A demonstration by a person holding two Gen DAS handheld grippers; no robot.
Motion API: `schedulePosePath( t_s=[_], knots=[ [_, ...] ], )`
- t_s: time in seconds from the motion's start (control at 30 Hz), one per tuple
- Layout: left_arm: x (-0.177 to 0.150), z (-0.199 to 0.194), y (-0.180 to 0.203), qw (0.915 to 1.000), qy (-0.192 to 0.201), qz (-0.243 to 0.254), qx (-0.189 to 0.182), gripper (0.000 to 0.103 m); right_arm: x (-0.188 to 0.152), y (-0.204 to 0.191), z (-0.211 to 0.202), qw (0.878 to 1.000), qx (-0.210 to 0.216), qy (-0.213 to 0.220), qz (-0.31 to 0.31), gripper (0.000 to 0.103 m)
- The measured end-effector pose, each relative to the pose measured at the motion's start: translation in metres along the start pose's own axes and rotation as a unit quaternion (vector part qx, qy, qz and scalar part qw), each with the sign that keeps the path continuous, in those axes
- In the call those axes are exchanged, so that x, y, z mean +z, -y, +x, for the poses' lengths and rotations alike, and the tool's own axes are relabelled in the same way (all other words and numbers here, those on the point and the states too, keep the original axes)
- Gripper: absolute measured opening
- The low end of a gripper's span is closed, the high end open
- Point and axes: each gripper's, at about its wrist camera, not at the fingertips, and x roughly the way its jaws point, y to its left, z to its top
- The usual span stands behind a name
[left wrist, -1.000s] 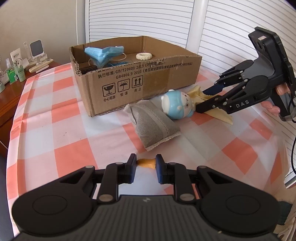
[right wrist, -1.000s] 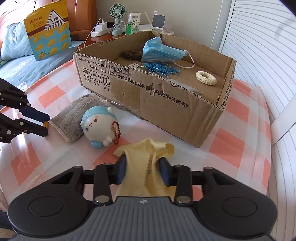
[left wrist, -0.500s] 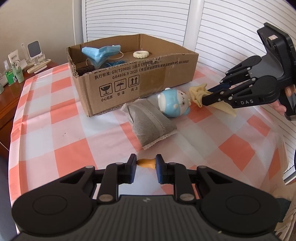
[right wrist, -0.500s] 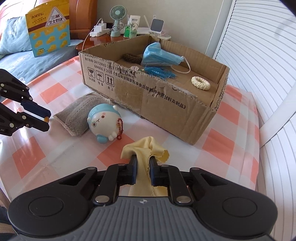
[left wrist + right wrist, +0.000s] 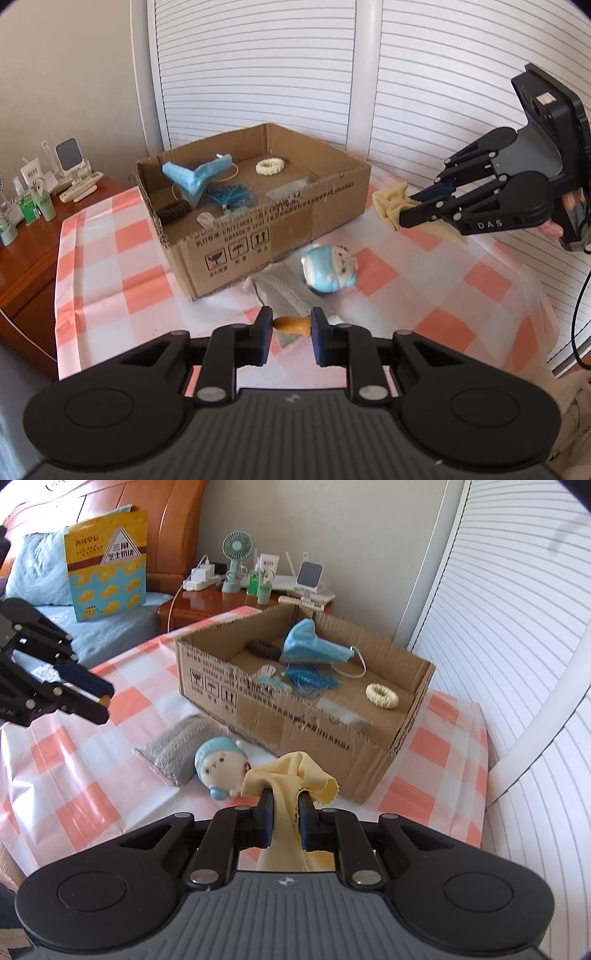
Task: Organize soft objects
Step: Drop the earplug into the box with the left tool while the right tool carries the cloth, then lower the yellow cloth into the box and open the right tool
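Both grippers have risen since the earlier frames, and the right one's jaws, open around the cloth a second ago, have closed on it and lifted it off the counter (image 5: 110, 266). Going left to right in the left wrist view, a wooden nightstand (image 5: 26, 258) with small bottles and a phone stand sits at the far left edge, beside the counter's orange-and-white checked cover. On the far side of the counter lies the open cardboard box (image 5: 280, 221), holding a blue face mask (image 5: 192, 177), a dark hair tie (image 5: 173, 211), a tangle of blue thread (image 5: 231, 194) and a cream scrunchie (image 5: 270, 167). Near the box's front wall lies a grey pouch (image 5: 288, 291), with the blue and white plush toy (image 5: 328, 273) resting on its right part. Nearest the camera, the left gripper (image 5: 291, 326) holds a small orange piece (image 5: 291, 325) between narrow jaws, above the pouch's near end. At the right, the right gripper (image 5: 410, 208) hangs in the air with its jaws pinched on the yellow cloth (image 5: 389, 203), which is bunched at the tips and droops below them, just right of the box's right corner and clear of the counter. Fingers (image 5: 552, 230) of the person's hand show behind that gripper's body.
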Motion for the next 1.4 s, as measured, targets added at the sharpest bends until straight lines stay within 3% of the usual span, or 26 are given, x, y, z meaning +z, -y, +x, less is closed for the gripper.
schedulePosePath(
  t_s=[0.23,0.4,0.47,0.5,0.53,0.57,0.6,0.7,0.83,1.07,1.27,1.4],
  knots=[
    [0.056,0.008,-0.013,0.9981,0.040,0.034,0.033,0.020,0.015,0.001,-0.011,1.000,-0.002,0.023,-0.008,0.016],
    [0.088,0.041,-0.029,0.9963,0.036,0.042,0.065,0.020,0.025,0.002,-0.011,0.999,-0.001,0.032,-0.010,0.016],
    [0.095,0.056,-0.036,0.9955,0.035,0.038,0.079,0.026,0.028,0.002,-0.010,0.999,0.001,0.036,-0.008,0.016],
    [0.096,0.063,-0.040,0.9949,0.035,0.034,0.088,0.033,0.030,0.003,-0.009,0.999,0.000,0.038,-0.008,0.016],
    [0.097,0.070,-0.044,0.9946,0.032,0.031,0.094,0.047,0.032,0.003,-0.009,0.999,-0.001,0.040,-0.007,0.016],
    [0.097,0.074,-0.047,0.9944,0.029,0.029,0.098,0.055,0.034,0.004,-0.009,0.999,0.000,0.041,-0.006,0.016],
    [0.096,0.077,-0.049,0.9939,0.028,0.027,0.103,0.071,0.036,0.004,-0.008,0.999,0.001,0.042,-0.005,0.016],
    [0.088,0.076,-0.053,0.9924,0.034,0.024,0.116,0.078,0.041,0.005,-0.006,0.999,-0.002,0.042,-0.006,0.017],
    [0.076,0.056,-0.052,0.9916,0.043,0.003,0.121,0.099,0.049,0.007,0.000,0.999,-0.004,0.042,-0.001,0.017],
    [0.046,0.015,-0.031,0.9869,0.049,-0.032,0.150,0.102,0.066,0.011,0.013,0.999,-0.006,0.036,0.012,0.017],
    [0.017,-0.005,-0.016,0.9845,0.060,-0.081,0.143,0.102,0.088,0.018,0.032,0.999,-0.014,0.027,0.026,0.017],
    [0.005,-0.014,-0.008,0.9799,0.070,-0.096,0.160,0.102,0.104,0.023,0.047,0.999,-0.023,0.020,0.033,0.017]
  ],
)
